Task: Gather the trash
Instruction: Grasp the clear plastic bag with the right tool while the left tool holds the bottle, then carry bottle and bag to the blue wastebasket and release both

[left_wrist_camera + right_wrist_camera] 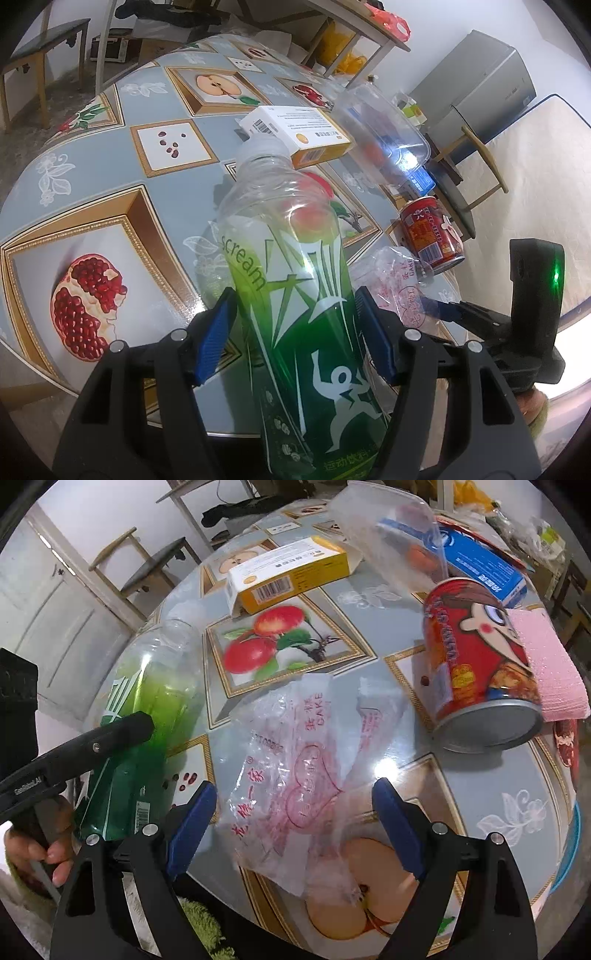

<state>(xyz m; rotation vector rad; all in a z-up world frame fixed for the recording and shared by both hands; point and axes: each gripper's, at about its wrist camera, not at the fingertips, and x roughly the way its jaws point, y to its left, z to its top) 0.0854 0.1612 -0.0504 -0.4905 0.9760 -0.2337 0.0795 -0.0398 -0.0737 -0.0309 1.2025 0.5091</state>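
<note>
My left gripper (pixel 295 328) is shut on an empty green "Scream" plastic bottle (pixel 295 295), its blue pads pressed on both sides of the body; the bottle also shows in the right wrist view (pixel 147 701). A clear plastic cake wrapper with pink print (pixel 295 775) lies on the table between the open fingers of my right gripper (pixel 293 823), and shows in the left wrist view (pixel 395 280). A red drink can (pixel 476 657) lies on its side to the right. A yellow-and-white carton (pixel 288 572) lies farther back.
The table (pixel 110 177) has a fruit-patterned cloth. A clear plastic container (pixel 384 125), a blue box (pixel 480 568) and a pink sponge (pixel 546 664) lie at its far side. A chair (pixel 147 565) and a grey cabinet (pixel 480 81) stand beyond.
</note>
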